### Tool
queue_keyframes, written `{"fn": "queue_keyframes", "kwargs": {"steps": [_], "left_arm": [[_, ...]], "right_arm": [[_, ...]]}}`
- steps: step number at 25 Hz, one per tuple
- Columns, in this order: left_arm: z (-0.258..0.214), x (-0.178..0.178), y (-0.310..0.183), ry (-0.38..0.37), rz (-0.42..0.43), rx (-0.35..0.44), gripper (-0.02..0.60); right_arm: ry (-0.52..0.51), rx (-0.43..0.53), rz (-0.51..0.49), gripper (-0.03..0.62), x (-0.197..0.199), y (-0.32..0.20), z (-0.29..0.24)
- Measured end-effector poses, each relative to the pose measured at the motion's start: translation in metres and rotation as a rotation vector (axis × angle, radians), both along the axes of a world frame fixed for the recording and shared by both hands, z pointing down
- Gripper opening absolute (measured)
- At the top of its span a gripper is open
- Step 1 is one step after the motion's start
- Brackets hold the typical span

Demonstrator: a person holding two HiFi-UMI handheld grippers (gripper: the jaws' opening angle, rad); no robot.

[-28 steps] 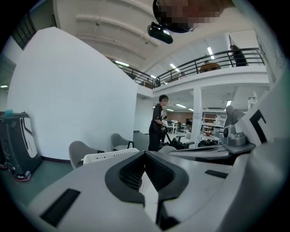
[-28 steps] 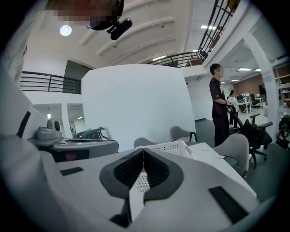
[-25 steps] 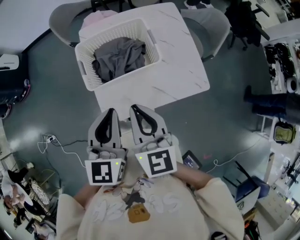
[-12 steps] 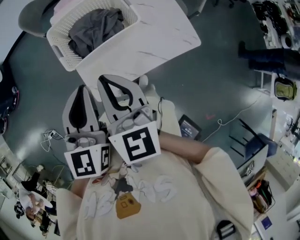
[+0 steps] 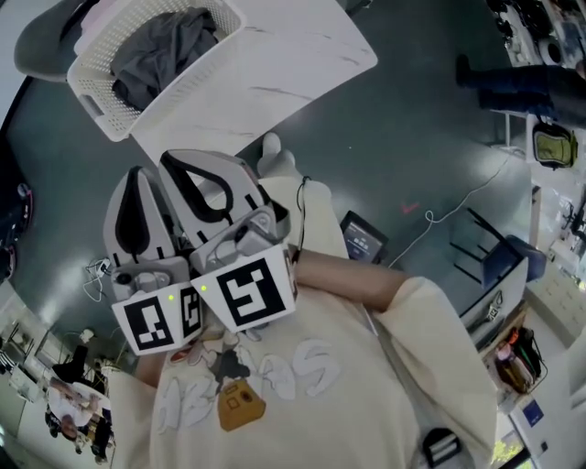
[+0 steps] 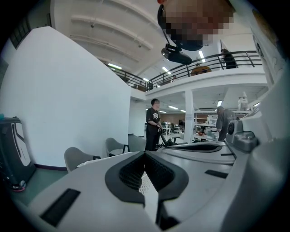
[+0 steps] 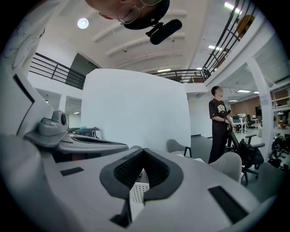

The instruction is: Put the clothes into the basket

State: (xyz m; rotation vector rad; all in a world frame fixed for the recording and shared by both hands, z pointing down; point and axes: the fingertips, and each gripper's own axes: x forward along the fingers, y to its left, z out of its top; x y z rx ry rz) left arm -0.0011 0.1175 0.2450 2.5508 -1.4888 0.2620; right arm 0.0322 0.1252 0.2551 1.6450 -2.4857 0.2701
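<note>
both tools are drawn in close against the person's cream sweatshirt (image 5: 302, 385), well back from the tabletop (image 5: 275, 69). the left gripper (image 5: 137, 176) has its jaws clenched tight with nothing between them. the right gripper (image 5: 170, 159), just beside it, is clenched on nothing too. past each pair of pads only the room shows.

the white basket (image 5: 96, 105) sits at a far corner of the tabletop, close to its edge. the grey clothes (image 5: 156, 55) lie heaped inside it, below the rim. just behind the basket, by a grey chair (image 5: 41, 50), there is a patch of pale pink (image 5: 92, 16). it may be another garment, but i cannot tell from here.

to my eye the grey load is done, so what is left is either nothing or that pink piece. if it is clothing, the jaws should open on the way out, not once they reach the cloth. the reach is better made round the side of the basket than across it, because the basket looks light and stands near the edge. a thick fold should hold better than a thin hem, since soft cloth can slip out of a pinch. the lift needs to carry the trailing end clear over the rim, and the release should wait until most of the cloth hangs inside the walls. the free gripper could steady the rim meanwhile.
</note>
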Motion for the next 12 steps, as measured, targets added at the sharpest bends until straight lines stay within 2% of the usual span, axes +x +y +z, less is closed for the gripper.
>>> {"fn": "queue_keyframes", "kwargs": {"steps": [5,12], "left_arm": [[-0.0040,0.0000,0.0054,-0.007,-0.001,0.036,0.009],[-0.0053,0.0040,0.0098,0.004,0.022,0.029,0.009]], "right_arm": [[0.006,0.055,0.007,0.008,0.0005,0.0052,-0.0075],[0.001,0.025,0.012,0.008,0.0027,0.0095,-0.0036]]}}
